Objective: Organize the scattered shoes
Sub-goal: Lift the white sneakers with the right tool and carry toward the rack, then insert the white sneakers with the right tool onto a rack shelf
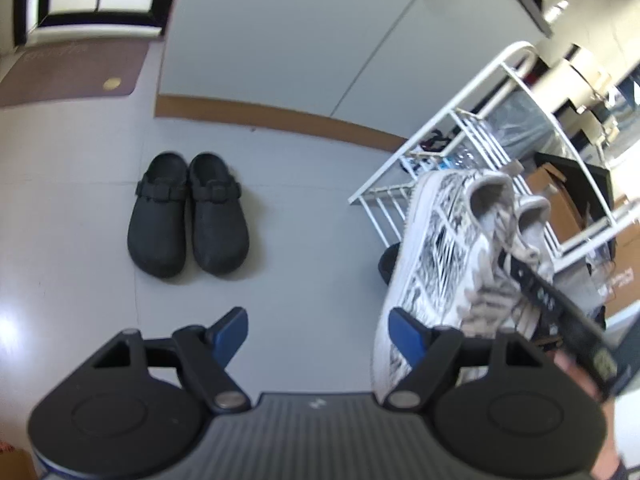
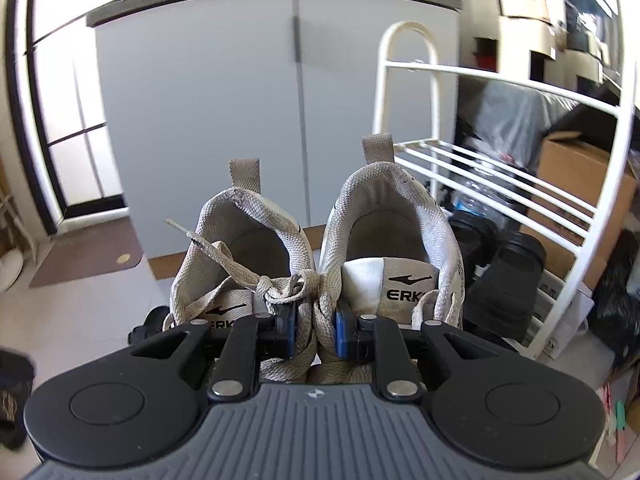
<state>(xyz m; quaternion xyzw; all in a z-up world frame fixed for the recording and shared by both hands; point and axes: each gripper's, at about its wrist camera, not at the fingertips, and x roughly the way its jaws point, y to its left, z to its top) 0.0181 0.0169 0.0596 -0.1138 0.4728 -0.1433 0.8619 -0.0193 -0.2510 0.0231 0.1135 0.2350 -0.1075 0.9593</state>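
The right claw is squeezed almost shut on the two white sneakers. It pinches their inner sides and laces together, so both shoes hang as one bunch. They are up in the air, beside the white shoe rack. Their heels point up and away from the claw.

The left claw is wide open and holds nothing. It hangs above the floor. The pair of black clogs sits neatly side by side on the floor near the wall. More dark shoes sit low down by the rack.

The sneakers look soft and light. Their cloth sides bend where the claw squeezes them. The laces are loose and could slip, so one shoe might drop out. A firmer place to hold is the thick heel rim or the tongue. The clogs look stiffer and a bit smooth. Their open back edge looks like a good spot to grab.
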